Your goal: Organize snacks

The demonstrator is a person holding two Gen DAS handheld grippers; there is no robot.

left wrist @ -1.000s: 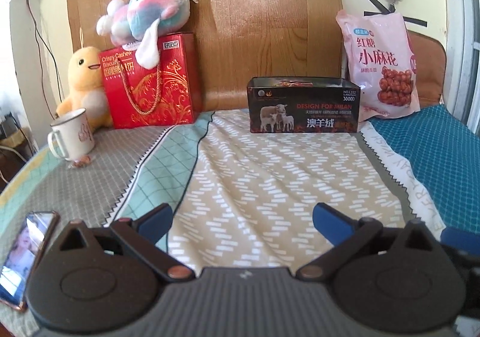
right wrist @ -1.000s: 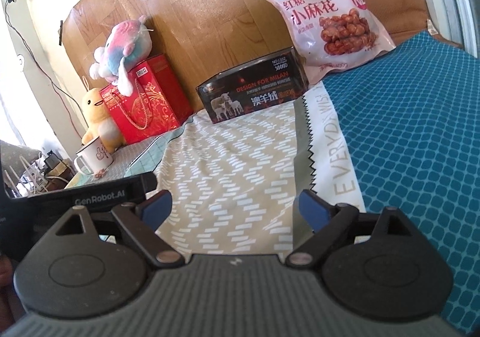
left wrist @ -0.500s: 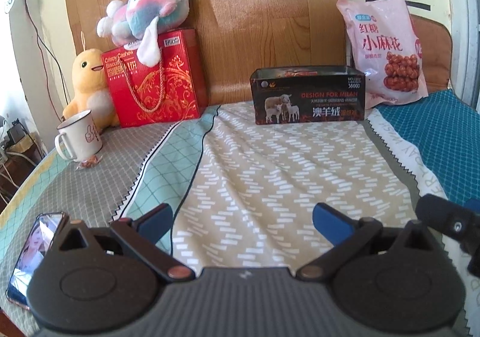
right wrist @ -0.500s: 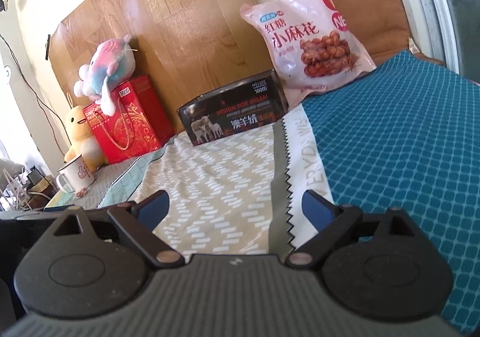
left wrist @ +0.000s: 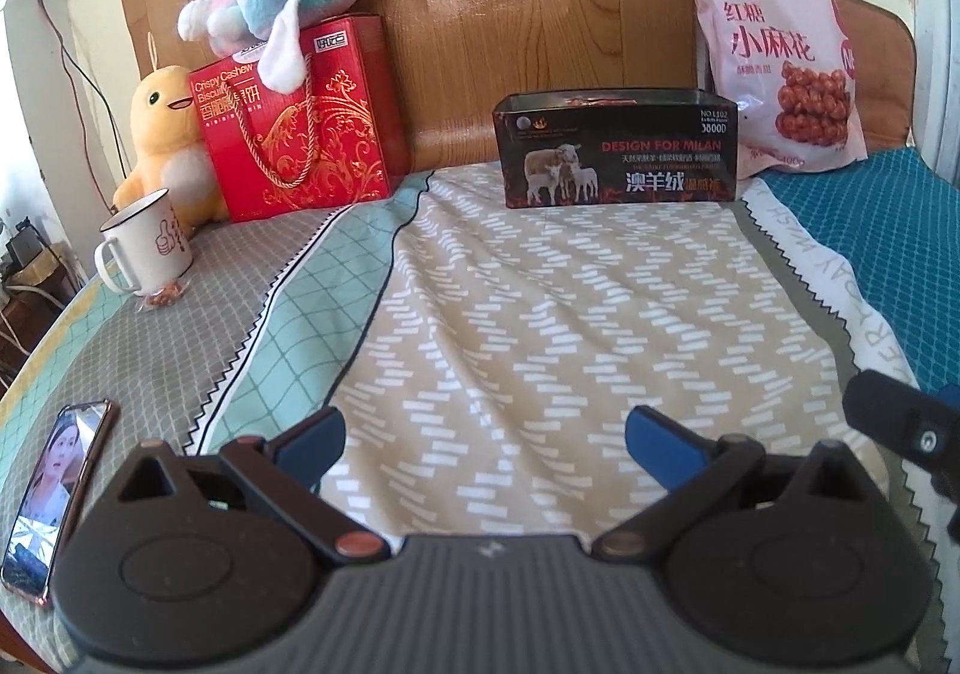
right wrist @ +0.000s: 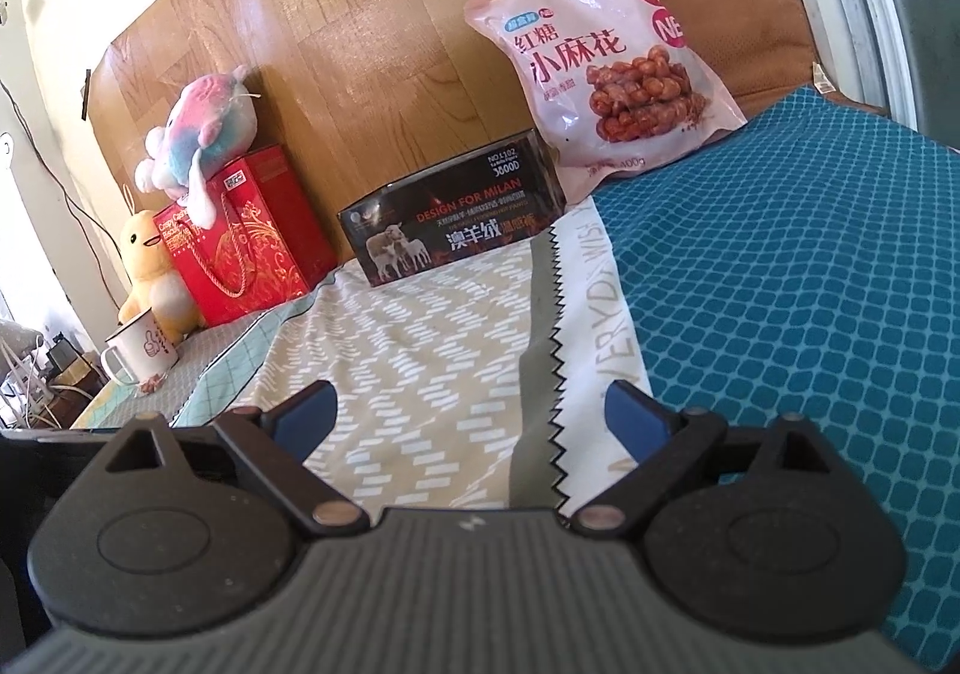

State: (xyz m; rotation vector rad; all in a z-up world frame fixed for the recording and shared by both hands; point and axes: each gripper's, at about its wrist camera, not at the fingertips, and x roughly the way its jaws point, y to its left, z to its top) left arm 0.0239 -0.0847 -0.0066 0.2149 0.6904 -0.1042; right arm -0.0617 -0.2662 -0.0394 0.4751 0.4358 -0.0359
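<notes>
From your left wrist camera, the left gripper (left wrist: 483, 434) hangs low over the patterned bedspread (left wrist: 540, 314) with its jaws spread wide and nothing between them; the dark open box (left wrist: 615, 152) stands upright at the headboard (left wrist: 480, 14), straight ahead and well apart from your fingers; something reddish shows just over its rim, though you cannot tell what; the pink snack bag (left wrist: 774, 68) leans against the wall just beside the box's right end; a small wrapped snack (left wrist: 161, 299) lies touching the foot of the white mug (left wrist: 144, 248), far to your left; the phone (left wrist: 54, 500) lies at the near left edge, so keep your elbow off it.

From your right wrist camera, the right gripper (right wrist: 471, 416) is likewise wide and empty, pointing along the seam between the beige and teal cloths; the snack bag (right wrist: 600, 68) is up ahead and slightly right, well apart.

My judgement: the box looks like the collecting place, so start with the nearer reach; take the bag with your right gripper, closing on its crimped upper edge rather than the puffy middle, since film slips and the contents crush; lift it clear of the box rim before lowering.
</notes>
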